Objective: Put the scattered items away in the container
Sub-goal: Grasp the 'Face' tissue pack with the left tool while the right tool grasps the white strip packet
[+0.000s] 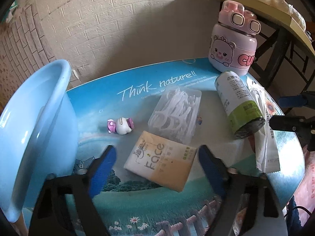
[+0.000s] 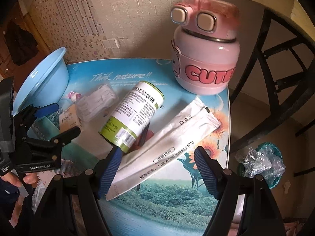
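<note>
1. Between my left gripper's spread blue pads lies the flat beige-and-white tissue pack printed "Face"; both pads stand clear of it, nothing held.
2. Right gripper likewise spread wide and empty, straddling the long white foil sachet with black print, which lies diagonally on the near right of the blue landscape-printed tabletop.
3. Container: pale blue plastic basin at the far left edge, just beside the left gripper. I see nothing inside it in the part that shows.
4. Other scattered items: small white-and-purple cat figurine; clear plastic box of white floss picks, its near edge touching or overlapping the tissue pack; green-and-white labelled roll lying on its side against the sachet; pink cartoon-bear bottle marked "CUTE" upright at the far right.
5. Judgement: step in hand is a first pick, tissue pack for the left. I would lower until the pads bracket its short sides, close on the pack only, and lift straight so the floss box is not dragged.
6. Sachet is thin and flat; I expect it will want an edge pinch, perhaps at the overhanging near end.
7. Hard to read: basin floor mostly out of sight; sachet's near end is hidden behind the right gripper's pad; whether the roll rests on the sachet or only beside it, I cannot tell.
</note>
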